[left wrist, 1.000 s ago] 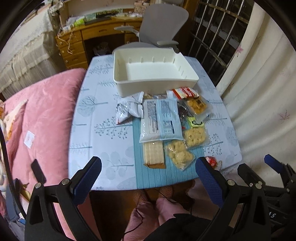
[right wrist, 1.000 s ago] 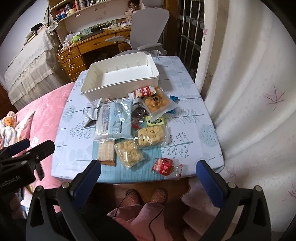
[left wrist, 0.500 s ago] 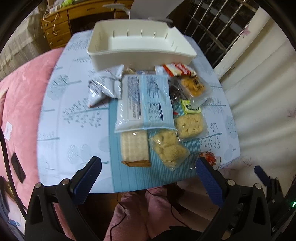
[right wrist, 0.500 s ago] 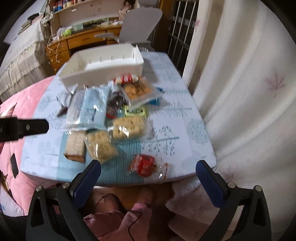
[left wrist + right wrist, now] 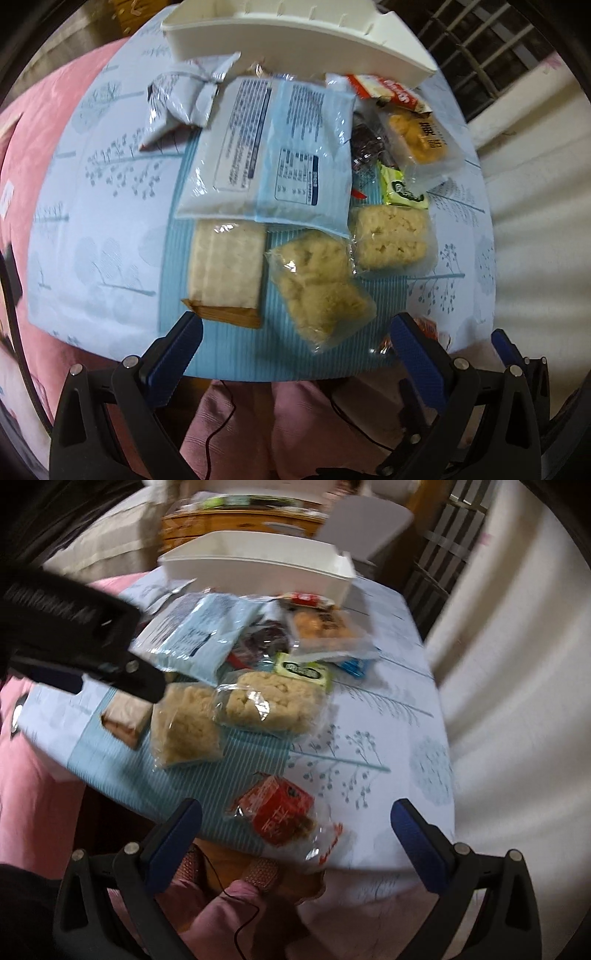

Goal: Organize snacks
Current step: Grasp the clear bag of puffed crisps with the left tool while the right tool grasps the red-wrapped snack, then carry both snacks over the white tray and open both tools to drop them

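We hold the left gripper [image 5: 295, 350] wide apart and empty above the near table edge, just short of the cracker pack [image 5: 225, 266] and the puffed snack bag [image 5: 317, 288]. Our right gripper [image 5: 295, 834] is likewise spread with nothing in it, near the red wrapped snack [image 5: 280, 808]. The white bin [image 5: 295, 37] stands at the table's far end, with the snacks piled just in front of it.

Wrapped snacks [image 5: 317, 295] clustered beside empty white bin [image 5: 295, 40]
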The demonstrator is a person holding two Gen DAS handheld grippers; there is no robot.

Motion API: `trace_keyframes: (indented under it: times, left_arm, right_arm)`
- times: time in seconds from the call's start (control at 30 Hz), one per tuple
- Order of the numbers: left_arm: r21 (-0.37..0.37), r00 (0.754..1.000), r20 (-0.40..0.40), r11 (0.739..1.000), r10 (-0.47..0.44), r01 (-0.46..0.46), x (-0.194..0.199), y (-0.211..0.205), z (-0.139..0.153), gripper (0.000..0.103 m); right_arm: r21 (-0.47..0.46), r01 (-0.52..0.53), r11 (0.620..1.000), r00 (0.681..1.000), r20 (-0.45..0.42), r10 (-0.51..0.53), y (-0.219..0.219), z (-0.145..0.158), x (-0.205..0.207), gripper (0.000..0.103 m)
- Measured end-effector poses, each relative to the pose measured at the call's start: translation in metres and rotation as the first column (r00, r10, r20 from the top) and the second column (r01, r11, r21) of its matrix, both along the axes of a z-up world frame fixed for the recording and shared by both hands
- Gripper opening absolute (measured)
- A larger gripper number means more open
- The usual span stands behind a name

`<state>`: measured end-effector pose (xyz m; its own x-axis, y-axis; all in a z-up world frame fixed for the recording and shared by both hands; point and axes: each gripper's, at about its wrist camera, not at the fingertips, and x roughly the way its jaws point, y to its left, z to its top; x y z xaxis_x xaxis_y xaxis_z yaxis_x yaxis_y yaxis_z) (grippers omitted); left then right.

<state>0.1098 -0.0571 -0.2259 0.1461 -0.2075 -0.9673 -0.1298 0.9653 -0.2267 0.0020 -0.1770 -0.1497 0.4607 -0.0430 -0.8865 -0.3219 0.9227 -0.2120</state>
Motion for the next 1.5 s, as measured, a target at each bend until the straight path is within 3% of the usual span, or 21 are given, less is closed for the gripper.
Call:
trace_keyframes:
  times: [0.23,0.5,0.7,0.83,0.97,1.1,1.2,1.5]
  left_arm:
    - [0.001,0.985,-0.076,0.988,0.155,-0.155,0.006,-0.012,-0.026,0.099]
    - [0.011,0.942,-0.156,0.955,0.296,-0.298,0.014,-0.016,-0.048,0.096]
    - [0.007,0.903,-0.221,0.926,0.368,-0.376,0.015,-0.008,-0.061,0.087]
    - [-0.008,0.887,-0.255,0.917,0.384,-0.399,0.017,-0.002,-0.065,0.082]
    - [-0.013,0.876,-0.283,0.912,0.39,-0.411,0.017,0.0,-0.073,0.068]
    - [-0.006,0.867,-0.29,0.905,0.406,-0.426,0.016,0.003,-0.077,0.066]
    - [0.015,0.868,-0.29,0.908,0.404,-0.418,0.018,0.001,-0.075,0.054]
    - [0.015,0.833,-0.348,0.891,0.431,-0.454,0.007,0.017,-0.065,0.05]
  right_arm:
    - [0.046,-0.138,0.989,0.984,-0.111,0.142,-0.017,-0.021,0.02,0.097]
    - [0.126,-0.268,0.955,0.931,-0.222,0.29,-0.028,-0.042,0.042,0.089]
    - [0.146,-0.336,0.931,0.894,-0.261,0.364,-0.023,-0.05,0.054,0.07]
    - [0.142,-0.357,0.923,0.881,-0.279,0.383,-0.022,-0.053,0.066,0.049]
    - [0.167,-0.367,0.915,0.86,-0.314,0.402,-0.023,-0.055,0.076,0.048]
    - [0.188,-0.371,0.909,0.848,-0.33,0.414,-0.026,-0.055,0.083,0.046]
    - [0.196,-0.359,0.912,0.845,-0.348,0.407,-0.035,-0.052,0.098,0.045]
    - [0.203,-0.276,0.939,0.847,-0.41,0.337,-0.056,-0.042,0.139,0.043]
